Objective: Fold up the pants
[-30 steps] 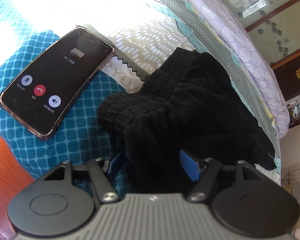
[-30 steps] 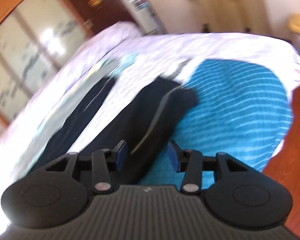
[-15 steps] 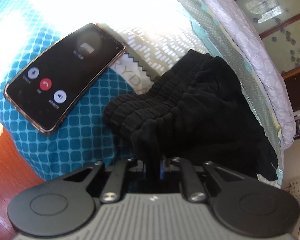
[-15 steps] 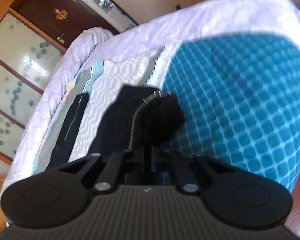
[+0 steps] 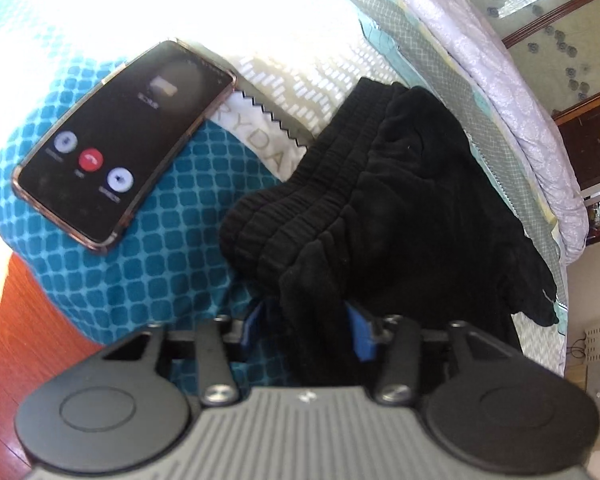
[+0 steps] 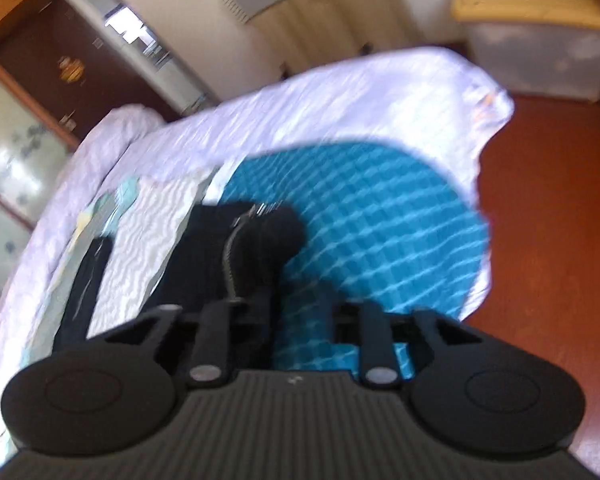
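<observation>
Both tongs, left gripper [image 5: 306, 330] and right gripper [image 6: 296, 328], are opening off the black pants [image 5: 380, 184]; next comes regrasping to fold.

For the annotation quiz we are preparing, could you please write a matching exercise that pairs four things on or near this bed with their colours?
Things:
1. pants
2. phone's hang-up button
3. checked blanket
4. quilt along the far edge of the bed

Colours:
A. pale lilac
B. red
C. black
D. teal blue

Pairs: 1-C, 2-B, 3-D, 4-A
</observation>
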{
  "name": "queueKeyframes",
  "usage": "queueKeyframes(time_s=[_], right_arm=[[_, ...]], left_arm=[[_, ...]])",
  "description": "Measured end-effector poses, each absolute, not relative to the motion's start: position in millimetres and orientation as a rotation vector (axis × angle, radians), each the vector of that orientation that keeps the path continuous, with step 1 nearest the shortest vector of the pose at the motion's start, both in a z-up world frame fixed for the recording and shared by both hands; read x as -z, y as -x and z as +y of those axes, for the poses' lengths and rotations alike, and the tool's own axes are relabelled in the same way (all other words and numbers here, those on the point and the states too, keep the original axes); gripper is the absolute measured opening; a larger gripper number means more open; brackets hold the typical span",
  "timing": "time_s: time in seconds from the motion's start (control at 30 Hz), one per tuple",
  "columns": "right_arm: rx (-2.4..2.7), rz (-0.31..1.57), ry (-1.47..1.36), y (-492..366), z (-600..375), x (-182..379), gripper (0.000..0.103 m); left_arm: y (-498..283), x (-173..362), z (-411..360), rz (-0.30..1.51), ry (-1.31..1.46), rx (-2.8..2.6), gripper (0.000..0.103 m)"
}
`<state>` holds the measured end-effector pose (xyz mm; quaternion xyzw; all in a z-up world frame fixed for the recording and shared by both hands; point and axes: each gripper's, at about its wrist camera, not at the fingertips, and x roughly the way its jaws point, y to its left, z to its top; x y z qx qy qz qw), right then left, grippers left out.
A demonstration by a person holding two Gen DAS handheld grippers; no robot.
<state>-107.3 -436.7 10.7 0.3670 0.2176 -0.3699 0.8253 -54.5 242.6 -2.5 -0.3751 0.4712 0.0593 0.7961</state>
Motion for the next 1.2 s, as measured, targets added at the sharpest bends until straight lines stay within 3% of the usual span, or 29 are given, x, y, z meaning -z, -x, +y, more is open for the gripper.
queueKeyframes(time_s=[0.3,0.57,0.67,0.73,0.97,1.0,1.07,1.1,1.13,1.2], right_arm=[[0.649,0.386,-0.636,71.3,-393.7,-62.6,0.039],[0.344,0.591,-0.662,7.5,-318.1,-30.4,0.039],[0.229,0.692,-0.636,-4.0,-275.7,-13.1,0.039],[0.189,0.735,-0.599,-8.7,-253.6,-6.4,0.039],[0.108,0.763,-0.515,-62.9,-250.7,-24.6,0.039],[0.112,0.756,-0.512,-72.0,-257.7,-28.7,0.039],[0.127,0.735,-0.52,-107.3,-280.2,-34.7,0.039],[0.13,0.724,-0.525,-130.7,-284.8,-41.1,0.039],[0.131,0.715,-0.528,-156.3,-289.0,-46.9,0.039],[0.14,0.713,-0.526,-209.6,-297.7,-53.2,0.039]], left_arm=[[80.3,-25.1,277.9,0.902,0.838,-0.164,0.043],[-7.1,-70.4,286.7,0.813,0.541,-0.137,0.046],[-66.5,-72.3,280.1,0.811,0.473,-0.067,0.062],[-107.4,-68.1,269.9,0.806,0.41,-0.063,0.08],[-209.7,-17.9,221.8,0.874,0.316,-0.022,0.093],[-217.7,-9.7,214.0,0.88,0.289,-0.025,0.089],[-227.5,4.1,198.7,0.892,0.232,-0.001,0.066],[-230.8,9.3,191.4,0.898,0.201,0.025,0.039],[-233.1,12.9,184.6,0.899,0.16,0.035,0.021],[-231.0,13.1,179.2,0.872,0.114,0.028,0.015]])
